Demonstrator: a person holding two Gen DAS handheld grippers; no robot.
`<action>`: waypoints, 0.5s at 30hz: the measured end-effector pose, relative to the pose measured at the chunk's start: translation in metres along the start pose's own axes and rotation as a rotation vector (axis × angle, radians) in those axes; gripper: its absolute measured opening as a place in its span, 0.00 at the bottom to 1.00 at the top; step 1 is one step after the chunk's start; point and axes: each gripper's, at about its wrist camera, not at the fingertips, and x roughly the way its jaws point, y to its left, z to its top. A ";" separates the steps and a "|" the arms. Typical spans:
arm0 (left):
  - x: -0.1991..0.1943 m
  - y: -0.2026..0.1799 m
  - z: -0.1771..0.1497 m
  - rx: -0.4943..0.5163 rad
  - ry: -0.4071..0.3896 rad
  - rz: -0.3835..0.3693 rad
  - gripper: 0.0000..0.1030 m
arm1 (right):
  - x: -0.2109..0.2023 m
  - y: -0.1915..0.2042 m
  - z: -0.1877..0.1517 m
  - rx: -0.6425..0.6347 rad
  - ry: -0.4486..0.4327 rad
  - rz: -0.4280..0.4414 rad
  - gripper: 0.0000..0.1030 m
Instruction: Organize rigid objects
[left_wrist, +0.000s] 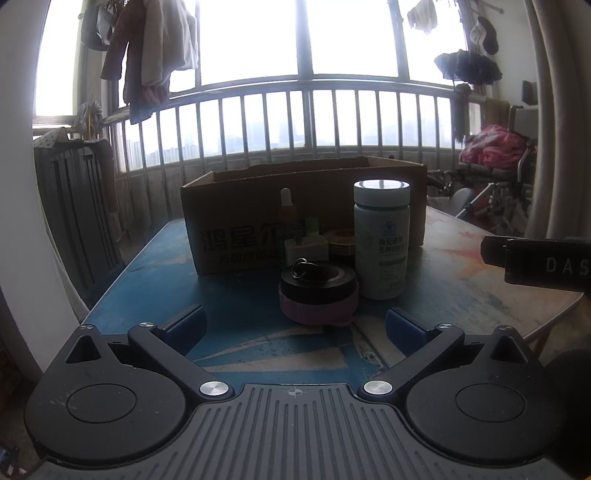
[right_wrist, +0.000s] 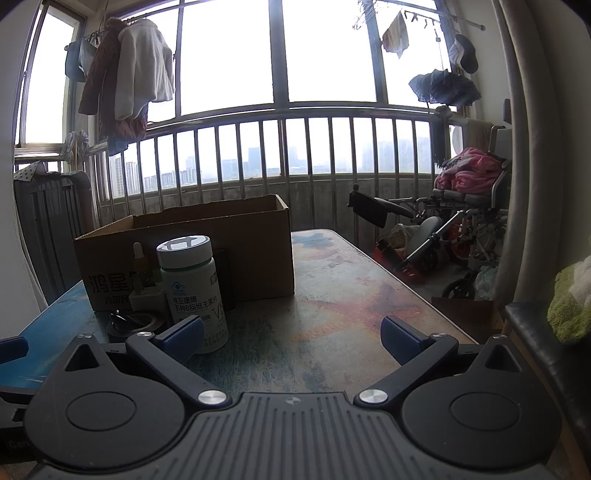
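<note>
An open cardboard box (left_wrist: 258, 206) stands at the back of the table; it also shows in the right wrist view (right_wrist: 221, 236). In front of it stand a white pill bottle (left_wrist: 382, 240) (right_wrist: 194, 291), a dropper bottle (left_wrist: 287, 218), a white plug (left_wrist: 306, 251), a patterned tape roll (left_wrist: 341, 242), and a black tape roll (left_wrist: 318, 284) stacked on a pink roll (left_wrist: 317, 312) with a metal ring (left_wrist: 301, 267) on top. My left gripper (left_wrist: 295, 328) is open and empty just before the rolls. My right gripper (right_wrist: 291, 338) is open and empty, right of the bottle.
The table (right_wrist: 332, 295) has a blue left part and a colourful right part. A wheelchair (right_wrist: 461, 229) with pink bedding stands to the right. A dark radiator (left_wrist: 74, 206) is on the left. A balcony railing (left_wrist: 295, 122) runs behind. The right gripper's body (left_wrist: 543, 262) shows at the left view's right edge.
</note>
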 end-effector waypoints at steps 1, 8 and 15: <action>0.000 0.000 0.000 0.000 0.000 0.000 1.00 | 0.000 0.000 0.000 0.000 0.000 0.000 1.00; 0.000 -0.001 0.000 0.005 0.001 -0.001 1.00 | 0.000 0.000 0.000 0.000 0.000 0.000 1.00; 0.000 -0.001 0.000 0.005 0.002 -0.001 1.00 | 0.000 0.000 0.000 0.001 0.000 -0.001 1.00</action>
